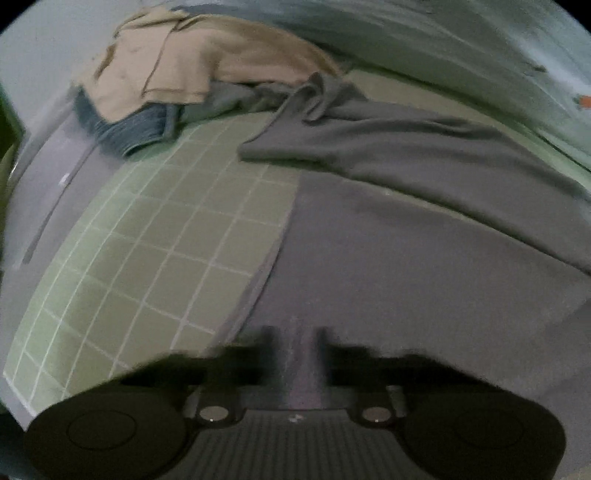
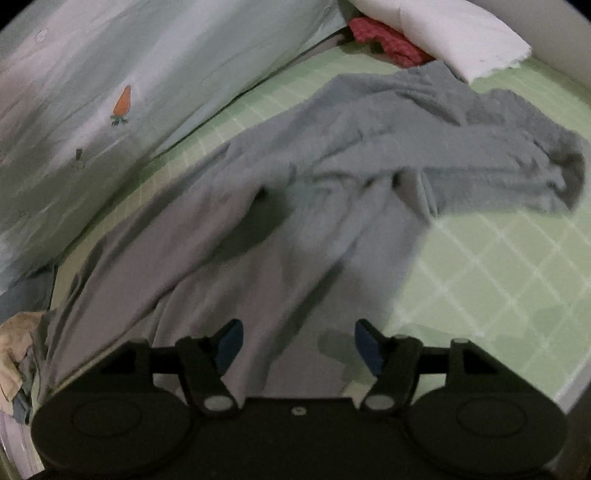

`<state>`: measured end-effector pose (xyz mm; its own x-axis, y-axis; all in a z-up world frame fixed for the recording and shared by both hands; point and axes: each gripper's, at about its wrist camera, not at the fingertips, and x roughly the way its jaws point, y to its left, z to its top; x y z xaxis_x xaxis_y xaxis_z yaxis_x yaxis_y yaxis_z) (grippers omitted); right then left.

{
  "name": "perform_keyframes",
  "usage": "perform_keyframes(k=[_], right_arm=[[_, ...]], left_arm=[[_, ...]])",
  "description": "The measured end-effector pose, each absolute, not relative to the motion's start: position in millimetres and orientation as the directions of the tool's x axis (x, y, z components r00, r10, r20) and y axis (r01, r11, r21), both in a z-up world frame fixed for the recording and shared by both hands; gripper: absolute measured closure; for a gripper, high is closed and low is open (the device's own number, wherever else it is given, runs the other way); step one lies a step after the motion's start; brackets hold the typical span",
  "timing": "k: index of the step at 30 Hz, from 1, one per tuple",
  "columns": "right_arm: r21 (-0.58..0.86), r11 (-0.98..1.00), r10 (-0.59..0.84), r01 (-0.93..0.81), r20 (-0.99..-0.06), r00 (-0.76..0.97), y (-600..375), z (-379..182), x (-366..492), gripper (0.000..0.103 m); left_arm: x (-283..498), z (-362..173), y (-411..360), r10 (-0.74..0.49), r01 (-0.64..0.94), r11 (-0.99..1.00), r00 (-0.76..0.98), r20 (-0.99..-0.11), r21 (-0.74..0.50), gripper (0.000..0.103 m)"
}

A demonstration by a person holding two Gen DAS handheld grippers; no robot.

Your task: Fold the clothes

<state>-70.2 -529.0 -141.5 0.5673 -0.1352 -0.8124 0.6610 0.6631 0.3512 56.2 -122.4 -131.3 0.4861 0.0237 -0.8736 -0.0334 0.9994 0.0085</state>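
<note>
A grey garment (image 1: pixel 424 236) lies spread on the green checked bed sheet (image 1: pixel 166 236). It also shows in the right wrist view (image 2: pixel 314 192), rumpled, with a sleeve reaching to the right. My left gripper (image 1: pixel 295 354) is shut on a fold of the grey garment near its edge. My right gripper (image 2: pixel 297 343) is open and empty, just above the garment's near edge, its blue pads (image 2: pixel 231 341) wide apart.
A pile of beige and blue denim clothes (image 1: pixel 166 74) sits at the far left of the bed. A pale quilt with a carrot print (image 2: pixel 122 103) runs along the far side. A white pillow (image 2: pixel 443 33) and a red cloth (image 2: pixel 384 37) lie at the head.
</note>
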Motion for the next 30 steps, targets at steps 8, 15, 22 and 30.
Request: perform_keyframes(k=[8, 15, 22, 30], right_arm=[[0.341, 0.701, -0.083, 0.627, -0.834, 0.546, -470.4, -147.6, -75.5, 0.035], [0.328, 0.738, -0.049, 0.589, -0.845, 0.532, -458.7, -148.1, -74.7, 0.035], [0.316, 0.725, -0.155, 0.612, -0.791, 0.591, -486.7, -136.9, -91.7, 0.001], [0.345, 0.53, -0.344, 0.774, -0.747, 0.568, -570.2, -144.8, -134.3, 0.0]], left_arm=[[56.0, -132.5, -48.8, 0.148, -0.171, 0.983, 0.497, -0.855, 0.071, 0.102], [65.5, -131.5, 33.7, 0.261, -0.37, 0.926, 0.472, -0.842, 0.08, 0.102], [54.9, -108.5, 19.1, 0.232, -0.378, 0.926, 0.532, -0.814, 0.016, 0.047], [46.9, -101.2, -74.9, 0.105, -0.224, 0.974, 0.559, -0.823, -0.027, 0.038]])
